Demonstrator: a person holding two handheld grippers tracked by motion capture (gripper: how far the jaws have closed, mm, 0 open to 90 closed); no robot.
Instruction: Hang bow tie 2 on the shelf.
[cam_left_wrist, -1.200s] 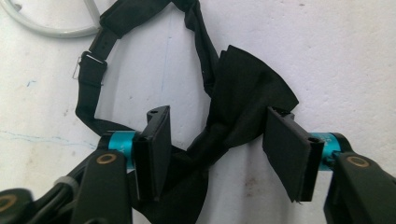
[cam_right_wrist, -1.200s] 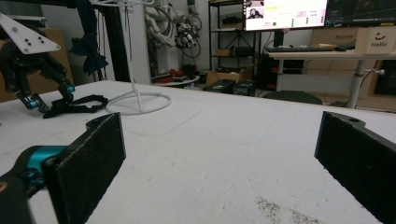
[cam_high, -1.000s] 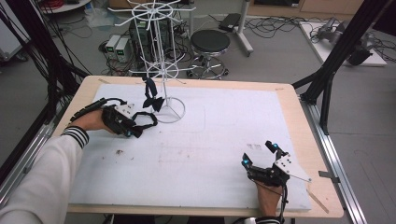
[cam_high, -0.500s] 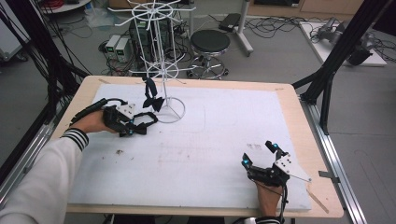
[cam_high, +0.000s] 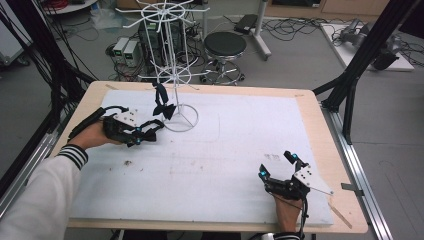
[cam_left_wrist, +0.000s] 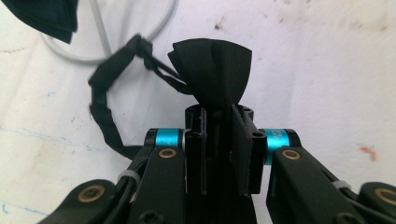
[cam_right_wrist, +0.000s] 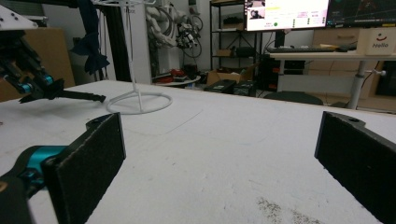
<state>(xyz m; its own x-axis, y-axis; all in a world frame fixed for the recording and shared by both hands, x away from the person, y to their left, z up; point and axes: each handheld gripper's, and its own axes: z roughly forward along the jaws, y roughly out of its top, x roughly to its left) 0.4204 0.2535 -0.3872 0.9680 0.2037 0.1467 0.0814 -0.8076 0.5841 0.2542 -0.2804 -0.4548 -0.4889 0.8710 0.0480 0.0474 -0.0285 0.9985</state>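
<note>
My left gripper (cam_high: 151, 130) is at the table's left, shut on a black bow tie (cam_left_wrist: 212, 77) that fans out above its jaws. The tie's strap (cam_left_wrist: 105, 98) loops off to the left, down toward the white sheet. Just beyond it stands a white wire rack (cam_high: 172, 65), and a second black bow tie (cam_high: 161, 102) hangs from a low arm of it. My right gripper (cam_high: 276, 165) rests at the near right of the table, open, with bare sheet between its pads (cam_right_wrist: 88, 158). The right gripper view has the left gripper (cam_right_wrist: 56, 89) far off to the left, beside the rack's ring base (cam_right_wrist: 139, 102).
A white sheet (cam_high: 240, 145) covers most of the wooden table (cam_high: 320, 130). Behind the table are a black stool (cam_high: 225, 47), cables and boxes on the floor. Black frame posts (cam_high: 360, 65) stand at the table's right and left.
My left gripper has edged right toward the rack's base and risen a little with the bow tie. The right gripper has stayed put.
</note>
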